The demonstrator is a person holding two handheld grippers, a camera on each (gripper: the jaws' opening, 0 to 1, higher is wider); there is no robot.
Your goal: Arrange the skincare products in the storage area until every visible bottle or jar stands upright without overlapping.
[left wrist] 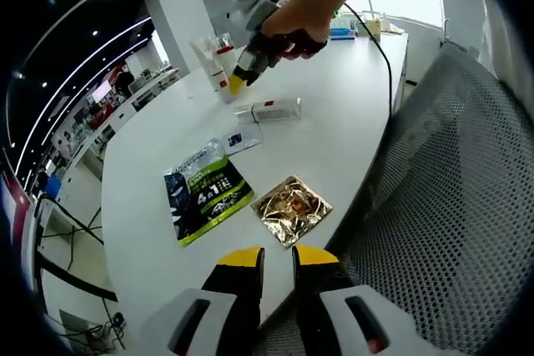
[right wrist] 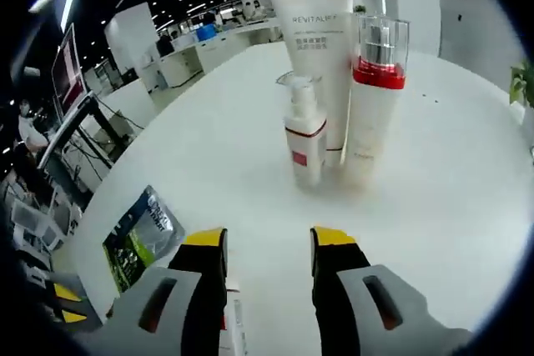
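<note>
Just under your right gripper (right wrist: 259, 243), jaws apart and empty, a clear bottle (left wrist: 269, 110) lies flat, so drop straight down, pinch its middle and stand it beside the upright trio by the white tube (right wrist: 321, 56), left gripper (left wrist: 277, 258) empty too.
</note>
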